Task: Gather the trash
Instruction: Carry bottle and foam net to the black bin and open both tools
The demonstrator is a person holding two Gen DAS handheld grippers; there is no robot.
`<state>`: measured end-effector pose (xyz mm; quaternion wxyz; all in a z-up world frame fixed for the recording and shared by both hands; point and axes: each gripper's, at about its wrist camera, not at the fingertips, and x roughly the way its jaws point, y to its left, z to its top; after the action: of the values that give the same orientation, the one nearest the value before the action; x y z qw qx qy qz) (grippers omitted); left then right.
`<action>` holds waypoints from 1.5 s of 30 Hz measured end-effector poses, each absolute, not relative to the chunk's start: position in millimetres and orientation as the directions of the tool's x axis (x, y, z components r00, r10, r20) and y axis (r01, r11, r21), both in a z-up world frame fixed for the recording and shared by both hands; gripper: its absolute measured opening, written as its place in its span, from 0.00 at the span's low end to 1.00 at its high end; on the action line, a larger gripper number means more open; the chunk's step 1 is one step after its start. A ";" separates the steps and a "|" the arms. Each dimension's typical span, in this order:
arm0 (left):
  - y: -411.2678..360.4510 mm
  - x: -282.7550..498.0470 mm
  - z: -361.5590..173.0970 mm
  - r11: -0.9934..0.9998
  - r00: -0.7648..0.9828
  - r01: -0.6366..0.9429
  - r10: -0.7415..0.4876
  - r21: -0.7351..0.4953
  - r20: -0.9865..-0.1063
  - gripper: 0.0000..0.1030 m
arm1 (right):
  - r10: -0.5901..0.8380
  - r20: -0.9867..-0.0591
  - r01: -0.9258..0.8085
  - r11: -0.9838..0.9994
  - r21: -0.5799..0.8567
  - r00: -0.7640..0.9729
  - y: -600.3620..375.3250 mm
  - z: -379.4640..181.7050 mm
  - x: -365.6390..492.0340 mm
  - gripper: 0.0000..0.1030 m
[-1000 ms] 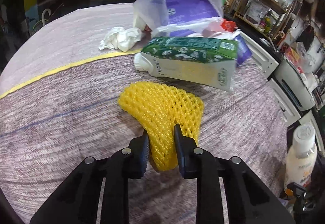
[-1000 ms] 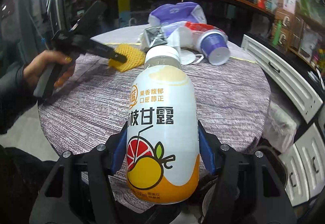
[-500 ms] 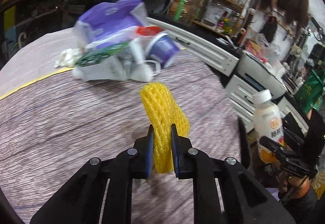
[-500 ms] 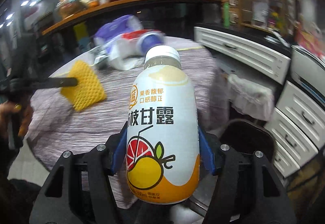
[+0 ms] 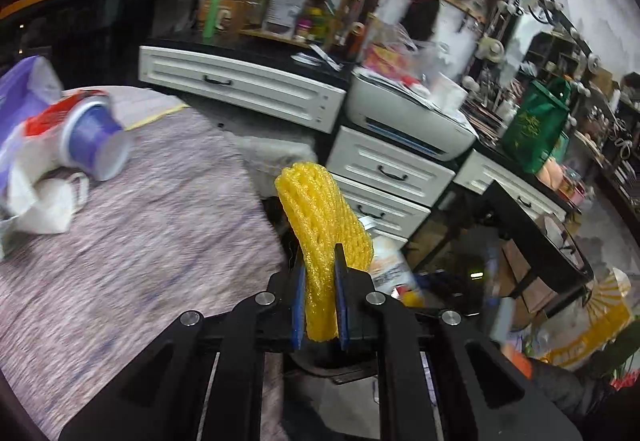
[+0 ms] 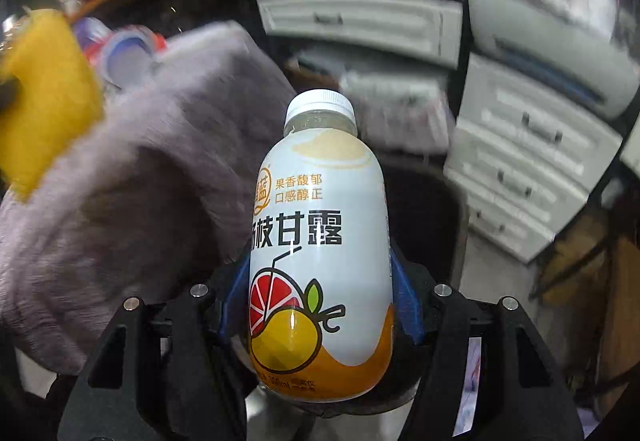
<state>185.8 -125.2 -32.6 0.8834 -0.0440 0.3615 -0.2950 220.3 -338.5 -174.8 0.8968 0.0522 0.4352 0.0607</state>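
Observation:
My left gripper (image 5: 319,261) is shut on a yellow foam net (image 5: 320,209), and its jaws are still closing tighter on it. The net stands up between the blue pads, past the right edge of the cloth-covered table (image 5: 120,241). My right gripper (image 6: 320,281) is shut on a white juice bottle (image 6: 320,241) with a white cap, held above a black bin (image 6: 424,209) beside the table (image 6: 140,181). The left wrist view shows the bottle (image 5: 390,265) blurred, low behind the net. The net (image 6: 44,93) appears at the far left of the right wrist view.
A purple cup (image 5: 94,139), a white crumpled mask (image 5: 48,201) and a purple bag (image 5: 20,97) lie on the table's far left. White drawers (image 5: 384,177) and a printer (image 5: 412,113) stand close behind the bin. A black stand (image 5: 532,233) is to the right.
The left gripper lifted the net off the table and swung right, past the table's edge, squeezing it thinner. The right gripper sank with the bottle and now hangs over the black bin.

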 end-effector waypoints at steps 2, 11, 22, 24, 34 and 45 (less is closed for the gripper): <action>-148.0 192.6 -42.0 0.816 0.544 0.504 -0.553 -0.281 -0.631 0.12 | 0.154 -0.816 -0.043 0.987 0.157 0.557 -340.2 -197.3 236.0 0.60; -190.9 206.3 -89.0 0.833 0.493 0.501 -0.498 -0.234 -0.714 0.12 | 0.187 -0.912 0.070 0.971 0.227 0.365 -349.0 -277.6 273.2 0.60; -218.2 212.6 -114.6 0.840 0.468 0.515 -0.445 -0.174 -0.764 0.12 | 0.125 -0.874 0.094 0.977 0.190 0.470 -356.6 -244.7 238.0 0.65; -223.8 215.4 -121.2 0.840 0.454 0.515 -0.437 -0.172 -0.777 0.12 | 0.062 -0.852 0.117 0.983 0.143 0.519 -363.0 -227.7 221.8 0.71; -267.7 223.3 -168.8 0.828 0.367 0.548 -0.368 -0.121 -0.854 0.12 | -0.243 -0.741 0.300 0.952 -0.059 0.626 -407.0 -179.2 159.9 0.81; -282.6 220.6 -194.4 0.815 0.310 0.565 -0.353 -0.127 -0.883 0.25 | -0.260 -0.647 0.329 0.944 -0.015 0.717 -416.3 -136.8 129.2 0.84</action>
<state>220.6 -282.6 -194.4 0.8027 0.1038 0.5130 -0.2859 129.2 -416.3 -136.8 0.9252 0.0504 0.3408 -0.1592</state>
